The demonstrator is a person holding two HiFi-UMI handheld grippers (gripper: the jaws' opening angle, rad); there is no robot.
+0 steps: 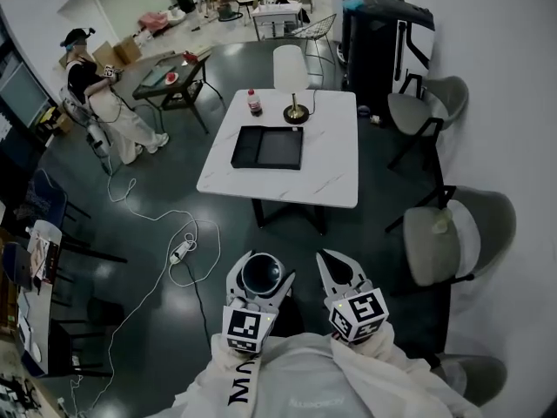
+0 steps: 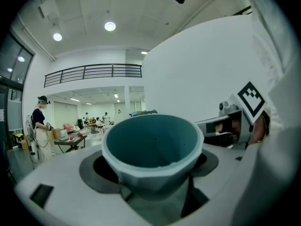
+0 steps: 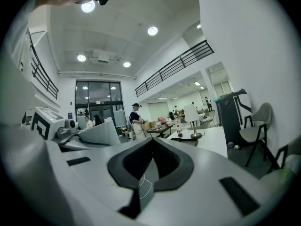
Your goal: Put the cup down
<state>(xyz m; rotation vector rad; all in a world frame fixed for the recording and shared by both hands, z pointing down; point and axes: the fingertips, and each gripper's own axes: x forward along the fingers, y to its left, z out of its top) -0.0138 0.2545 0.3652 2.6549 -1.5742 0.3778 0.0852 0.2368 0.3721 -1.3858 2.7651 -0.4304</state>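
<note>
Pressed close against the wearer's white sleeves, the left claw [image 1: 261,291] is gripping a teal cup [image 2: 153,147] around its lower body, both jaws spread wide and bearing on its sides while the mouth is facing up. The cup is riding upright and looks empty, and it is hanging in the air above the dark floor [image 1: 174,159], not yet resting on anything. Beside it the right claw [image 1: 345,268] is carrying nothing, its jaws standing only a narrow way apart with bare floor and a loop of white cable [image 1: 183,252] showing through the gap; it is probably idling because one claw is enough for so light a load. Ahead, well apart from both claws, a white marble tabletop [image 1: 335,159] is carrying a black tray [image 1: 268,146], a table lamp [image 1: 291,72] and a red-labelled bottle [image 1: 254,103] toward its far half, leaving the near edge bare, which appears the likeliest landing spot. Grey chairs [image 1: 439,242] are standing along the right-hand side. Judging by that gap, the placing is only beginning: the wearer is needing to close on the tabletop, lower the cup level until its base is touching, then ease the jaws apart.
</note>
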